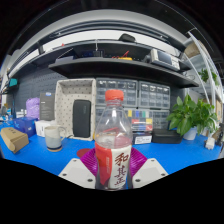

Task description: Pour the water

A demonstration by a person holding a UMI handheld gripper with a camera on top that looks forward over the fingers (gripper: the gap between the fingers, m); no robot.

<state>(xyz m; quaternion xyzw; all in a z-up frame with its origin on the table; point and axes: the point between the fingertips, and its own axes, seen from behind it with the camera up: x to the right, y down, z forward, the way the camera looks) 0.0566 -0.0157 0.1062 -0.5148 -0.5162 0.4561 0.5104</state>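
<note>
And there it was, right in front of us: the water bottle (113,140), upright, red cap on top, a red label with pale characters low on its clear body. It stood squarely between the two fingers of our gripper (113,172), whose pale tips showed to either side of the bottle's base. The pink pads (88,160) sat close against the bottle's flanks on both sides, and we saw no gap there, so we read the gripper as clamped on the bottle.

Beneath it all ran the blue table (170,155). Off to the left, well apart from the bottle, we picked out a white cup (54,138) standing upright on that surface, and further left again a tan block (13,140), too small for us to say what it was. Behind the cup stood a white pegboard panel (72,108) with a dark oval thing in front of it. To the right, a leafy green plant (192,115) rose near the table's far side. Beyond the bottle, a dark shelf (120,68) spanned the background, with small drawer units (150,98) stacked beneath it.
</note>
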